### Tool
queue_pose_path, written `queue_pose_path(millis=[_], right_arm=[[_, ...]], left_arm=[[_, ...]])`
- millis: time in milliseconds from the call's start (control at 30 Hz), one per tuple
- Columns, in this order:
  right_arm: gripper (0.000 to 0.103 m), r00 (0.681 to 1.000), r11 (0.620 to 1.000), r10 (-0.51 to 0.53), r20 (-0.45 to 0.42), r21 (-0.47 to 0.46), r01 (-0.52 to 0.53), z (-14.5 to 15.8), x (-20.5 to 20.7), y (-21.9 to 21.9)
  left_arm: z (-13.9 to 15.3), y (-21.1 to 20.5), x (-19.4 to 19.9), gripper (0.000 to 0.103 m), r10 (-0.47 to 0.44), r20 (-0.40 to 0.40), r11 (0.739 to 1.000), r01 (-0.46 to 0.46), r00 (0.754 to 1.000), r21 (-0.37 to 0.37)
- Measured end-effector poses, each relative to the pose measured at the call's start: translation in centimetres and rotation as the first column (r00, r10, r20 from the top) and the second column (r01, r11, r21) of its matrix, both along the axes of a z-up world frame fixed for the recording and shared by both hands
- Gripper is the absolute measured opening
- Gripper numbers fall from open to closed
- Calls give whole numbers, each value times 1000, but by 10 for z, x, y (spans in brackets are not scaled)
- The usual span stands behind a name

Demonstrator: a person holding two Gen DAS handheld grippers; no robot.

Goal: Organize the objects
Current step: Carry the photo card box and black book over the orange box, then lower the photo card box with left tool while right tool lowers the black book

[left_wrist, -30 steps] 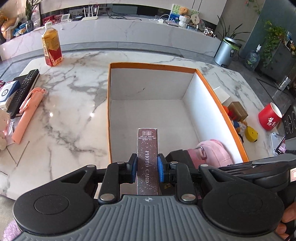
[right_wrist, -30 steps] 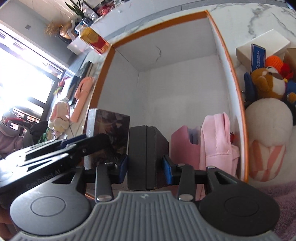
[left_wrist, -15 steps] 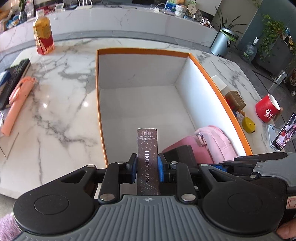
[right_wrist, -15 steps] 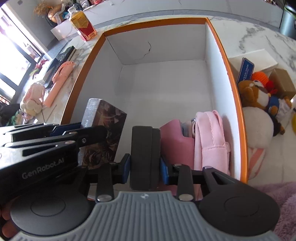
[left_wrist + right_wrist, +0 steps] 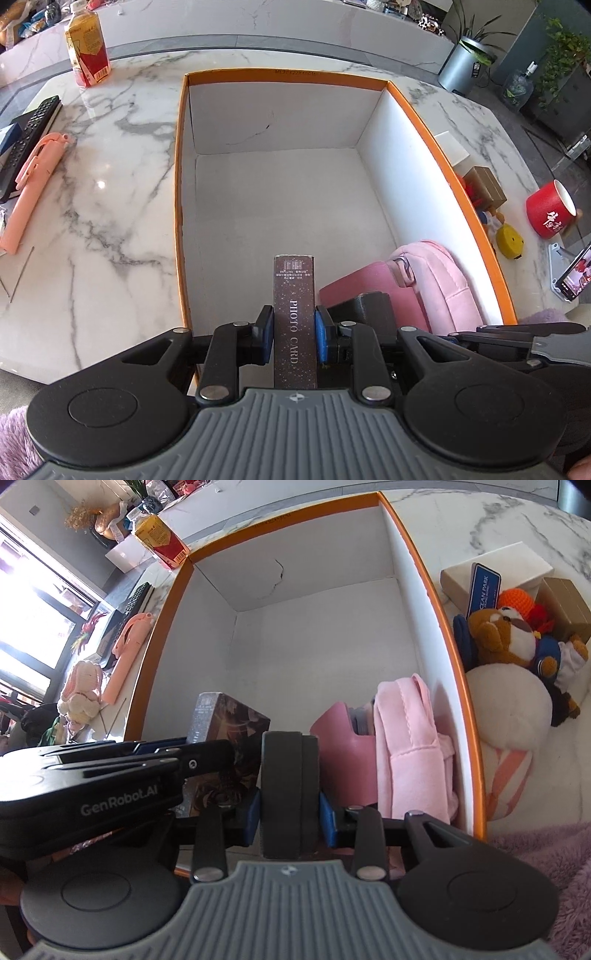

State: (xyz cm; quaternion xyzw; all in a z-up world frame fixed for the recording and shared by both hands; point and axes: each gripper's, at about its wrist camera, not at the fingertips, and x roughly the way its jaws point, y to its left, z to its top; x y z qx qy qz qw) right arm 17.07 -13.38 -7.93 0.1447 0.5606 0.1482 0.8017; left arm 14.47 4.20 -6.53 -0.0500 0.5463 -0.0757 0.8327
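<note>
Two tools are loaded and both hang over the near end of the orange-rimmed box (image 5: 181,192), which sits on the marble tabletop (image 5: 96,206). The left tool (image 5: 294,334) is clamped on a photo card box (image 5: 294,302), its blue pads pressing the two narrow sides; that box stands on edge with its long axis running straight out ahead of the tool, toward the far wall. The right tool (image 5: 290,808) grips a black case (image 5: 290,775) the same way, on edge and pointing forward; its jaws have just been closing, with the case between them. In the right wrist view the photo card box lies just to the left of the black case, and a pink pouch (image 5: 341,753) and a pink backpack (image 5: 410,746) stand to the right, against the box's right wall.

What the coming move seems to turn on is this side-by-side order: each held item probably goes down parallel to the pink things, filling the near row leftward. The black case is nearer the pouch, so it looks likely to settle first. Most of the box floor beyond is bare.
</note>
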Motion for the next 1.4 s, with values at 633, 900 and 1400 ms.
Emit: queue_pose_path(millis=[633, 900, 1400], right_arm=[[53, 943, 984, -133, 305, -70, 161, 54, -4, -56], [50, 973, 984, -176, 147, 27, 174, 11, 7, -82], [32, 974, 973, -209, 90, 114, 199, 0, 8, -95]], left_arm=[[-12, -25, -8, 27, 11, -72, 996, -5, 997, 90], [-20, -27, -5, 28, 41, -81, 995, -34, 996, 92], [-40, -2, 2, 29, 159, -151, 955, -191, 976, -229]])
